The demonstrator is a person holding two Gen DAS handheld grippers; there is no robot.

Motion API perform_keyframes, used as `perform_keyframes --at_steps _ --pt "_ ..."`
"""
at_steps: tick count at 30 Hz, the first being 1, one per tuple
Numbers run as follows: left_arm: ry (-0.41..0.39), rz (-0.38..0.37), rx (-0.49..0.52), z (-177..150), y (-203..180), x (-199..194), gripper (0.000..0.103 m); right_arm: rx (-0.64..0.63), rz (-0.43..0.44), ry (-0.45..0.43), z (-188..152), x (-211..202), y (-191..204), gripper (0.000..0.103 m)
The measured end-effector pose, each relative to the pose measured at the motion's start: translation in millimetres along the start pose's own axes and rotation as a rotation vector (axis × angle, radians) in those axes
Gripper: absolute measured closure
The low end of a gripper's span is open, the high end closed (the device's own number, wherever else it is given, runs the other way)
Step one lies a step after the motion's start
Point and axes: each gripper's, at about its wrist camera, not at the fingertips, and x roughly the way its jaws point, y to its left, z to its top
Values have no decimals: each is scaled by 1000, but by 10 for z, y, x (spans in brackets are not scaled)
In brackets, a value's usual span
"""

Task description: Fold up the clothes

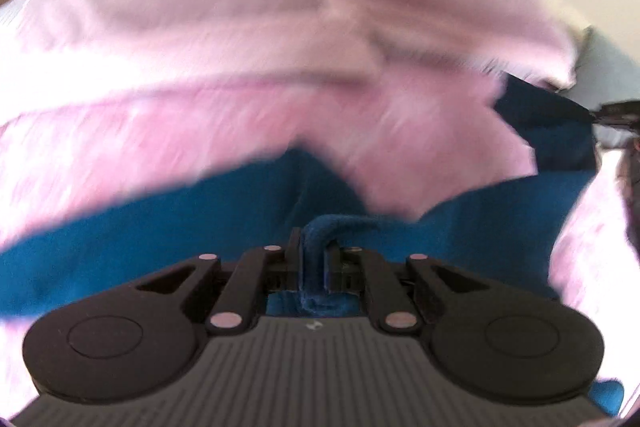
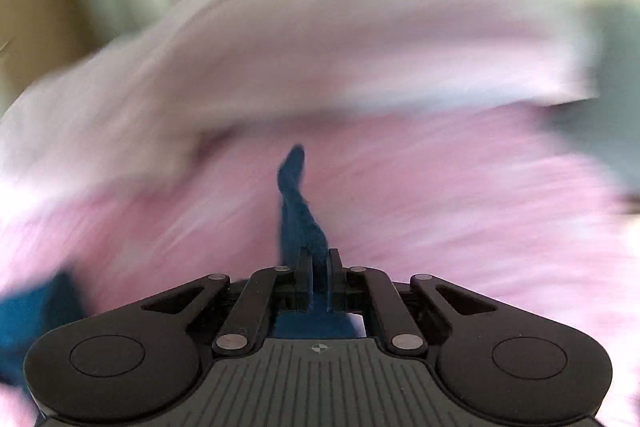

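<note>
Left wrist view: the left gripper point(image 1: 314, 253) has its jaws drawn together on a bunched edge of the blue garment point(image 1: 160, 247), the pinched cloth standing up as a thick roll between the fingers. The rest of that garment spreads away below and to both sides, lying over a pink bedspread point(image 1: 120, 131) with a paler pink quilt point(image 1: 200, 19) heaped behind it. At the right edge of the bedspread a dark corner of the blue cloth is stretched toward the right gripper point(image 1: 616, 113), only its black tip showing (too little to judge its jaws from here). Holding two separate points like this probably serves to lift the cloth taut, so an edge can be laid over cleanly.

Right wrist view: heavy blur, yet the right gripper has its fingers point(image 2: 306, 267) nearly touching, clamped on a narrow twisted tail of the blue garment that pokes up past them. More blue shows at the lower left, against the pink bedspread. The grip sits on a corner, which I judge suits pulling the fabric flat before a fold.
</note>
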Motion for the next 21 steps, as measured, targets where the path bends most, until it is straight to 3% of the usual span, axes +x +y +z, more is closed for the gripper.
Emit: perform_keyframes --at_steps 3,5,6,7,9,10,11,15,17,21 --pt "-139 -40 74 573 -363 390 96 228 -251 -106 269 -345 -694 97" --pt "-204 -54 55 959 -604 751 85 354 -434 -96 303 -332 -1131 62" --pt "-219 -53 36 1127 -706 914 85 409 -528 -95 286 -326 -1330 35" --pt "-219 -47 10 1229 -772 1012 85 461 -571 -93 206 -359 -1478 32" --pt "-203 -66 -42 1262 -829 1068 80 523 -491 -37 -29 -433 -1649 32" --pt "-189 -76 -60 1218 -832 1065 66 527 -403 13 -220 -465 -1681 32" --pt "-163 -73 -59 1103 -801 1041 61 530 -316 64 -412 -498 -1713 32" --pt "33 7 -44 414 -440 888 62 546 -114 295 -1429 -618 -1609 32" --pt "134 45 -85 13 -211 679 63 586 -48 375 -1918 -747 -1490 32" --pt "299 102 -191 -760 173 136 64 702 27 446 -2650 -1190 -1363 32"
